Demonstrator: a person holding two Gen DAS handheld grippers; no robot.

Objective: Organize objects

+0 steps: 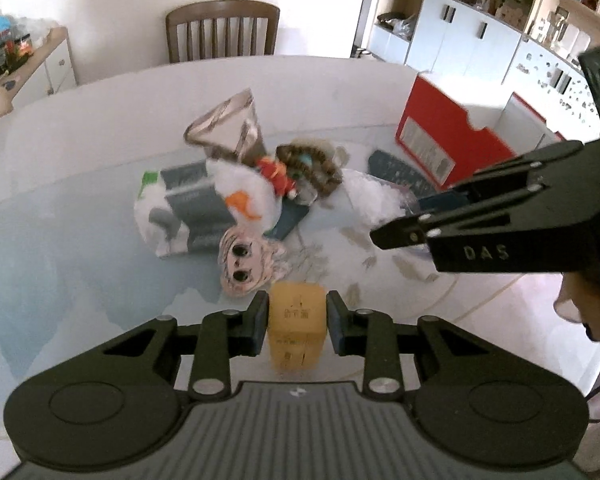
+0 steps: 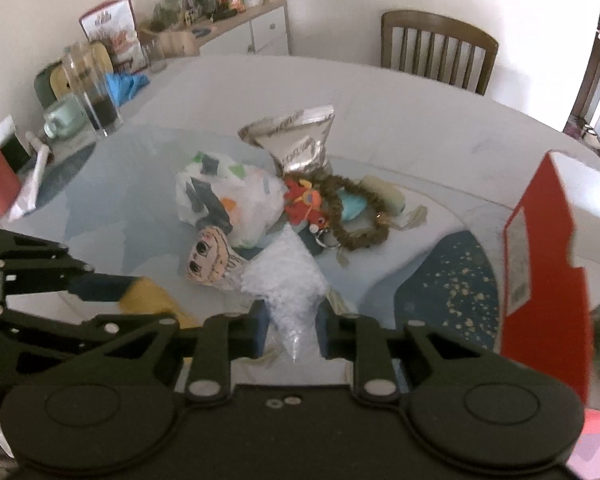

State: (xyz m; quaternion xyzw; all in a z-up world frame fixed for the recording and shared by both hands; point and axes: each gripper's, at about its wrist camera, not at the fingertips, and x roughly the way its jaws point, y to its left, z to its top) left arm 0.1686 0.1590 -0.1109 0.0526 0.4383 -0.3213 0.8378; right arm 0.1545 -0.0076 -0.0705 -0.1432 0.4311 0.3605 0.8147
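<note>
Yellow printed box [image 1: 297,326] sitting pinched in left gripper [image 1: 298,326]; right gripper [image 2: 292,330], embossed "DAS", pinching clear crinkled bag [image 2: 290,292]

Clutter pile [image 1: 256,184] on table [image 1: 100,128]; box [image 1: 444,136] right, chair [image 1: 223,30] behind.

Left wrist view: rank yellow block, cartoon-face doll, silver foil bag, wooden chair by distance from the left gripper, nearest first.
1. yellow block: between the left gripper's fingers, held.
2. cartoon-face doll: just ahead, slightly left.
3. silver foil bag: mid-table, behind the pile.
4. wooden chair: beyond the table's far edge.
</note>
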